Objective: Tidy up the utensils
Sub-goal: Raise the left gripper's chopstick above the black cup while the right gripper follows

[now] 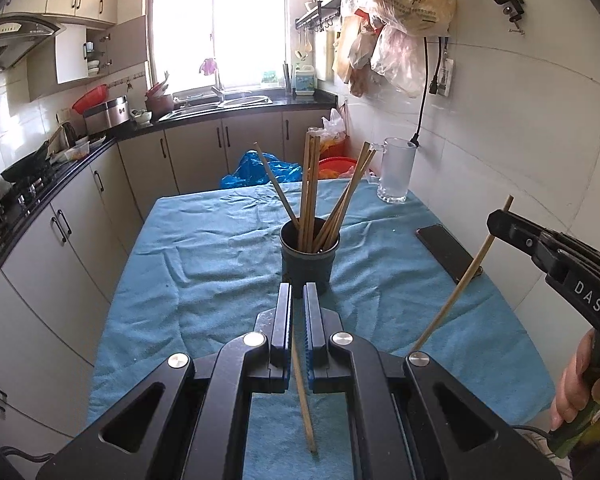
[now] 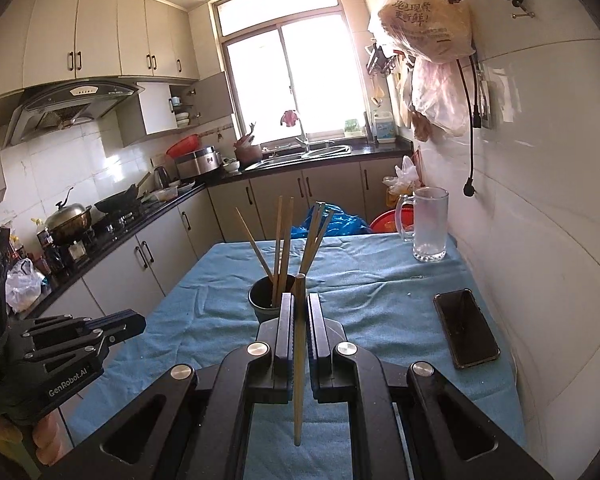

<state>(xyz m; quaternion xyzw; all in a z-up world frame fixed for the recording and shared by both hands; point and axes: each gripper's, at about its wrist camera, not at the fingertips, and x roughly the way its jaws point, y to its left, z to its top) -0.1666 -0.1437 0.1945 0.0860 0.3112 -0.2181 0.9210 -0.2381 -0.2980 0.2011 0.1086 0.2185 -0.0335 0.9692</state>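
Holding one chopstick [image 1: 302, 392] in each clamped gripper [image 1: 297, 300], we count seven in the cup [image 1: 309, 258] ahead; two left.

Each black hand-held gripper [image 1: 297, 300] has blue-edged pads, silver pivot screws and white lettering.

Ahead of my claw a bright window [image 2: 292, 76] floods the kitchen with daylight. Cream cabinets [image 2: 100, 36] and a range hood [image 2: 72, 100] sit up to my left, a black counter [image 1: 80, 156] below. White tiled wall [image 1: 520, 128] runs along my right.
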